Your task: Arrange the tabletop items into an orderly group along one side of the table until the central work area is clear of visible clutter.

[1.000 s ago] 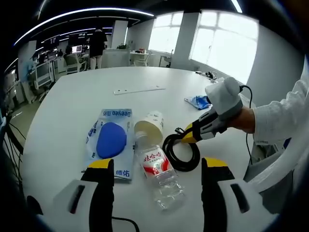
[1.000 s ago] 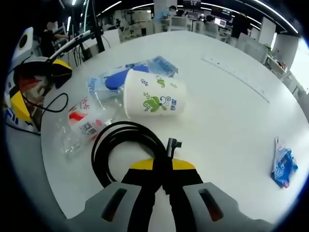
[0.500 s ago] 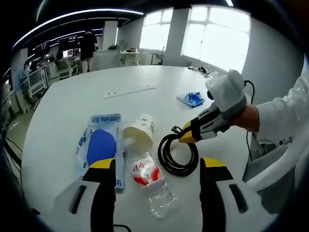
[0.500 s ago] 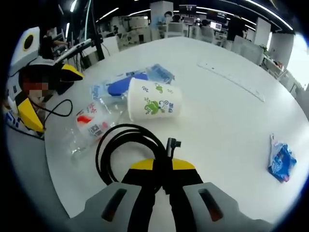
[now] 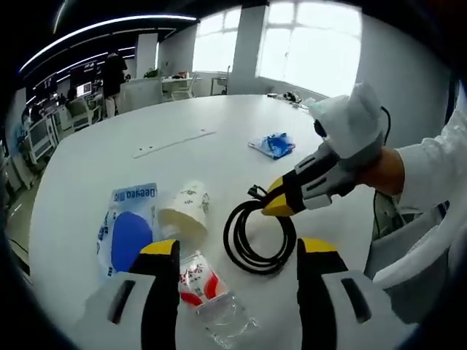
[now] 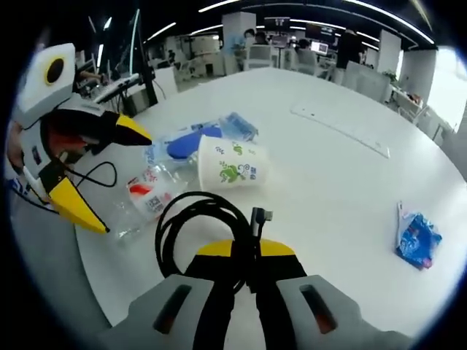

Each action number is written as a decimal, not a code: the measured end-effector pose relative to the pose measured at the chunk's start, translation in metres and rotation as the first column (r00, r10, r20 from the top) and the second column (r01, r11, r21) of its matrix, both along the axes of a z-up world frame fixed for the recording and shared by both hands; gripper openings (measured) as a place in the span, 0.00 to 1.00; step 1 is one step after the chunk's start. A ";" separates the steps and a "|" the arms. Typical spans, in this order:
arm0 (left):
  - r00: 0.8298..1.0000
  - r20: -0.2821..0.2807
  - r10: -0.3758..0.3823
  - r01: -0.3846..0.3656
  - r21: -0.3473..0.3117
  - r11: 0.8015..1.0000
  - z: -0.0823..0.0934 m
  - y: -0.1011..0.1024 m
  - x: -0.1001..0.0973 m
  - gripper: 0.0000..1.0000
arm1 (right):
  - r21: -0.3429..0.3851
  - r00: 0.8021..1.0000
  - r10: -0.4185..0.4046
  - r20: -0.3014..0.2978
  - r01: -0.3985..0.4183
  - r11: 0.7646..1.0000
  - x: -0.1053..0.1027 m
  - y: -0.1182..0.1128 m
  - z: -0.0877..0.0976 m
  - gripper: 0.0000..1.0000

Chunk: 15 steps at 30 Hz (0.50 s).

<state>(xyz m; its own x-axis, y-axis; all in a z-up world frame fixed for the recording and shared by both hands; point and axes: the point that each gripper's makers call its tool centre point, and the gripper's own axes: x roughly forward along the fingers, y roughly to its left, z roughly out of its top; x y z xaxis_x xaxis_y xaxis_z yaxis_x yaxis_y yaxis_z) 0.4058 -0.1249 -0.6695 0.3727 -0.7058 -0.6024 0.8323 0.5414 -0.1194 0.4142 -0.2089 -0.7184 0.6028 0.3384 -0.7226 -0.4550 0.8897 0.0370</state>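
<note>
My right gripper point(image 6: 244, 254) is shut on a coiled black cable point(image 6: 195, 227), whose plug end sticks up beside the jaws. In the left gripper view that right gripper point(image 5: 271, 205) comes in from the right, holding the cable point(image 5: 257, 239) over the white table point(image 5: 219, 168). My left gripper point(image 5: 237, 251) is open, with a crushed clear bottle with a red label point(image 5: 208, 295) low between its jaws. A paper cup point(image 5: 186, 211) lies on its side beside a blue pouch point(image 5: 128, 233). The right gripper view has the cup point(image 6: 233, 166), bottle point(image 6: 146, 200), pouch point(image 6: 190, 142) and the open left gripper point(image 6: 125, 182).
A crumpled blue wrapper point(image 5: 273, 144) point(image 6: 414, 237) lies apart from the group. A flat white strip point(image 5: 171, 142) point(image 6: 339, 127) rests farther across the table. A person's white sleeve point(image 5: 430, 168) holds the right gripper. Desks and chairs point(image 6: 306, 55) stand beyond the table.
The right gripper has drawn the cable coil away from the bottle and cup. Both views have pulled back, and the left gripper now stands larger in the right gripper view.
</note>
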 end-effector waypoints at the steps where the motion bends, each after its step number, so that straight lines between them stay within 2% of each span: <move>1: 1.000 0.007 -0.010 0.010 0.008 1.000 0.000 -0.003 0.000 0.63 | 0.001 1.000 -0.001 0.004 0.001 1.000 0.000 -0.001 0.002 0.06; 6: 0.998 0.011 -0.060 0.059 0.045 0.997 -0.007 -0.022 -0.001 0.59 | 0.000 1.000 0.003 0.017 -0.003 1.000 -0.004 -0.003 0.006 0.06; 11: 0.997 0.001 -0.082 0.082 0.106 0.991 -0.017 -0.031 -0.001 0.47 | 0.012 1.000 -0.004 0.030 0.004 1.000 -0.007 -0.004 0.012 0.06; 15: 0.996 -0.018 -0.092 0.093 0.137 0.986 -0.027 -0.038 -0.001 0.44 | 0.016 0.999 -0.002 0.044 0.002 1.000 -0.009 -0.004 0.017 0.06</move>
